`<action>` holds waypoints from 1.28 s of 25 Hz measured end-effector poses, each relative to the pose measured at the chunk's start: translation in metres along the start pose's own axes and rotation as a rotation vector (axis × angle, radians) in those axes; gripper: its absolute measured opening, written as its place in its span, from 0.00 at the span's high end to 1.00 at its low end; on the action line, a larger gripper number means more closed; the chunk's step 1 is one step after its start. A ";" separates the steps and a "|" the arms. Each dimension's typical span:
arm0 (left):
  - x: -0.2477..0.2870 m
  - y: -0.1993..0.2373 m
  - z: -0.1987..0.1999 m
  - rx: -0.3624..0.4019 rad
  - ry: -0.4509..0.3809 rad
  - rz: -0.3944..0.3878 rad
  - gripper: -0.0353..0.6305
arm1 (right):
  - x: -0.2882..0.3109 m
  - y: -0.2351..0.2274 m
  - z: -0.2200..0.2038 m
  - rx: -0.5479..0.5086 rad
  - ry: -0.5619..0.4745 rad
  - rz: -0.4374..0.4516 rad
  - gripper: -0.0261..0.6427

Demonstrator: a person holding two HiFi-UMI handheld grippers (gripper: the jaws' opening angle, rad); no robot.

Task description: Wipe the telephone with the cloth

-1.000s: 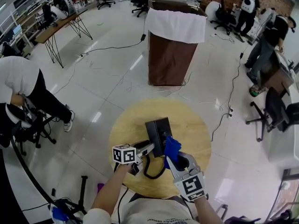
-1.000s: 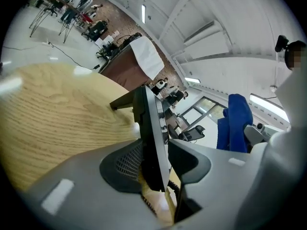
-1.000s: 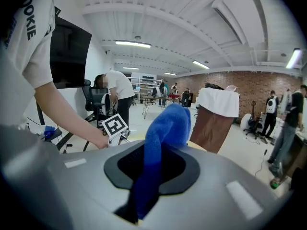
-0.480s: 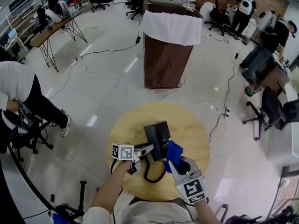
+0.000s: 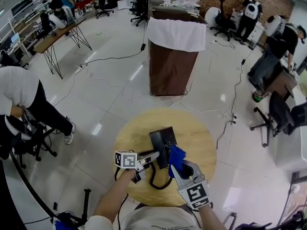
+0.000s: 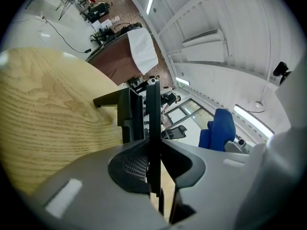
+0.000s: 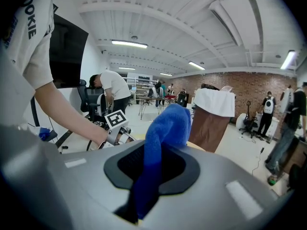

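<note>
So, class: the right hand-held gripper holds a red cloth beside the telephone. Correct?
No. The cloth is blue, not red; the right gripper view shows it. The right hand-held gripper holds it beside the telephone.

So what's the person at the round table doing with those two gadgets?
A person is set to clean a black telephone on the wooden table. The left gripper has just been closing its jaws on a thin edge of the telephone. The right gripper is shut on a blue cloth, held right beside the telephone.
</note>
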State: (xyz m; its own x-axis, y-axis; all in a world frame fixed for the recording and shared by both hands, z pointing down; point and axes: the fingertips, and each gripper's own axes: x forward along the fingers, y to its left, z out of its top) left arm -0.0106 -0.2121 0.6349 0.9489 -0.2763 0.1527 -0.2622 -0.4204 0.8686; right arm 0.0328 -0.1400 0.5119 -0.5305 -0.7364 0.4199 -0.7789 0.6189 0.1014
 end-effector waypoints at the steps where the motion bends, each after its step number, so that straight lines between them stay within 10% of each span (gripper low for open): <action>1: -0.003 -0.007 0.005 0.009 -0.015 -0.008 0.86 | -0.001 0.001 0.003 -0.005 -0.010 0.003 0.86; 16: -0.037 -0.124 0.066 0.234 -0.063 -0.069 0.86 | -0.024 0.025 0.056 -0.083 -0.149 0.033 0.86; 32: -0.043 -0.155 0.052 0.308 -0.030 -0.070 0.86 | -0.016 0.031 0.097 -0.184 -0.249 0.020 0.86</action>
State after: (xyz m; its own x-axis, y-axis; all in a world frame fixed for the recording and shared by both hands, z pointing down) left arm -0.0202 -0.1797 0.4692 0.9621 -0.2607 0.0797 -0.2416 -0.6804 0.6919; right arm -0.0158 -0.1353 0.4205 -0.6285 -0.7537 0.1921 -0.7059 0.6564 0.2661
